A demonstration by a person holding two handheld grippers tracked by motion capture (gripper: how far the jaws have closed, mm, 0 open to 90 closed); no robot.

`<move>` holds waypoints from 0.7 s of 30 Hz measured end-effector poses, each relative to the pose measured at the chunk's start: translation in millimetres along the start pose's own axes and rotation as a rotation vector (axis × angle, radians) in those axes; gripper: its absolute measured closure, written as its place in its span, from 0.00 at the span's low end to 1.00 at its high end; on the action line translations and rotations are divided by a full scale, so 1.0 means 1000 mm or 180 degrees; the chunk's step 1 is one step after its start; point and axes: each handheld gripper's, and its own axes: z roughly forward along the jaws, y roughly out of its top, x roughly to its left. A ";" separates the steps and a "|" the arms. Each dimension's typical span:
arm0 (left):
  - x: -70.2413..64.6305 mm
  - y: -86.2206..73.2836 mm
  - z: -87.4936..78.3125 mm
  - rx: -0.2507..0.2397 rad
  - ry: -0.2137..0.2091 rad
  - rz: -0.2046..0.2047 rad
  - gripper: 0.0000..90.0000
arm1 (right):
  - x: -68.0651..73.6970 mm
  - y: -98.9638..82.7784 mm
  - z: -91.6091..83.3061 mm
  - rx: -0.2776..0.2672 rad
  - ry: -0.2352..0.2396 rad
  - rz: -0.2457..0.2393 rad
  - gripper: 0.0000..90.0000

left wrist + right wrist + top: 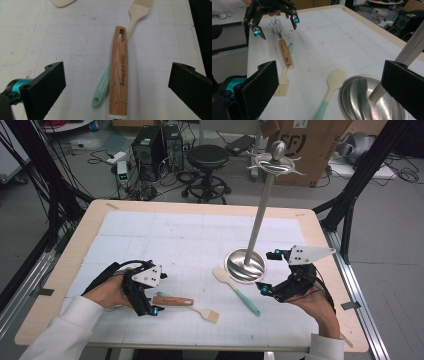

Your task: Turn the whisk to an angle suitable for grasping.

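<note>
Whisk [172, 301] lay on the desk [70, 245] beside the left tool [145, 292], high view. Left gripper view: wooden handle [118, 75] ran lengthwise midway between spread, empty jaws. Right gripper view: right tool [329, 92] released, farther off.

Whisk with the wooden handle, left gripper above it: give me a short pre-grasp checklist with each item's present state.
1. left gripper open: ok, jaws stand wide apart.
2. Handle of the whisk centred between the jaws: ok in the left gripper view.
3. Handle free of other things: not ok, it lies across the handle of the basting brush, touching or just above it.
4. Wire head of the whisk clear of the jaws: ok in the right gripper view; it lies under the left gripper.
5. right gripper out of the way: ok, open and empty beside the steel stand.
6. spatula clear of the whisk: ok, apart from it.
</note>
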 end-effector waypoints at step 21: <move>0.002 -0.008 0.022 0.0461 -0.0307 -0.0066 0.25 | 0.000 0.000 0.002 -0.0001 0.0010 0.0016 0.00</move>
